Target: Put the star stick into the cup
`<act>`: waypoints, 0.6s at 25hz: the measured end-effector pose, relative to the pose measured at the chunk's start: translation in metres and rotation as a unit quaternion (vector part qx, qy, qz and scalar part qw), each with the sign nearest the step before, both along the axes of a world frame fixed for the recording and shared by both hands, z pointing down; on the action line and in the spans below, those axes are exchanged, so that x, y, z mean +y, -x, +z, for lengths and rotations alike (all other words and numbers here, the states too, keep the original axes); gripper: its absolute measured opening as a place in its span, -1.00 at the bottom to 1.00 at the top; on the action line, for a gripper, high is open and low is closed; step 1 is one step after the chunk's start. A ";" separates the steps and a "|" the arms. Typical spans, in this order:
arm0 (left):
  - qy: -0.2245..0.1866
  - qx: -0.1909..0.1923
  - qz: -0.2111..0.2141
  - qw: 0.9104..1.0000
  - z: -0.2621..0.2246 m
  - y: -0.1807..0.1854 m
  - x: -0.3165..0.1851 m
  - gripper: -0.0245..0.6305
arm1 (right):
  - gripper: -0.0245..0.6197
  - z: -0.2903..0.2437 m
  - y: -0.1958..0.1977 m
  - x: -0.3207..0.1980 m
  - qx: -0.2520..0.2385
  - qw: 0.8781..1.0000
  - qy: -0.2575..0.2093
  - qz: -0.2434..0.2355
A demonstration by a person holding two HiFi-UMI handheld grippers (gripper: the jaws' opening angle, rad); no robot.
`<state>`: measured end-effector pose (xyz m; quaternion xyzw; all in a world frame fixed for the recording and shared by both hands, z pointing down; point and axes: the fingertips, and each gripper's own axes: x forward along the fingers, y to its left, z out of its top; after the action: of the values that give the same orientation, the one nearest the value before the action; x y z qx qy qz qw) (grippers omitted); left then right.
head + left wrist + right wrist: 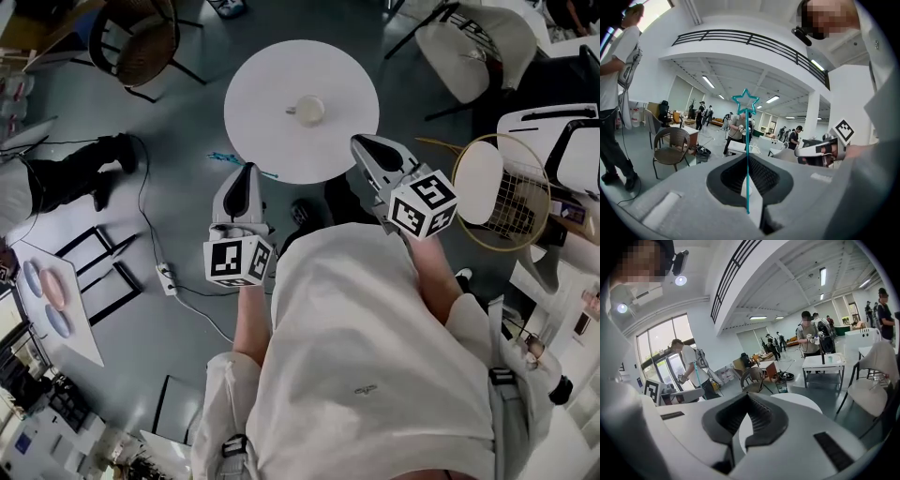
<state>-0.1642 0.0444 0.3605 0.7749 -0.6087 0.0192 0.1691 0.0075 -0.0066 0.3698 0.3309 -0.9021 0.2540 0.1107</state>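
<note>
between the clenched jaws of the left claw (748, 158) stands the star stick (747, 125), light, likely whippy, pinched near its foot.

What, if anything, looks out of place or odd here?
Nothing looks spilled or broken. The cup stands upright on the round table. The one odd sight is the star stick, pinched upright in the left tongs and not yet in the cup.

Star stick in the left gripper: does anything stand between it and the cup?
Nothing visible does. The left gripper holds the star stick near the white table's edge; the cup stands alone on it.
</note>
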 end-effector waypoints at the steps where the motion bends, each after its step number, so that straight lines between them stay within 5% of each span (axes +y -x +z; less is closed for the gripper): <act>1: 0.001 0.000 -0.005 1.000 -0.001 -0.001 -0.005 -0.87 | -0.90 0.000 -0.001 -0.007 -0.002 1.000 0.000 -0.003; 15: 0.018 0.008 -0.062 0.998 -0.003 -0.022 -0.066 -0.87 | -0.90 0.011 -0.007 -0.082 -0.008 0.998 0.013 -0.065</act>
<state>-0.1426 -0.0220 0.3576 0.7325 -0.6540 0.0129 0.1885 0.0148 -0.0883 0.3807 0.2682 -0.9192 0.2603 0.1241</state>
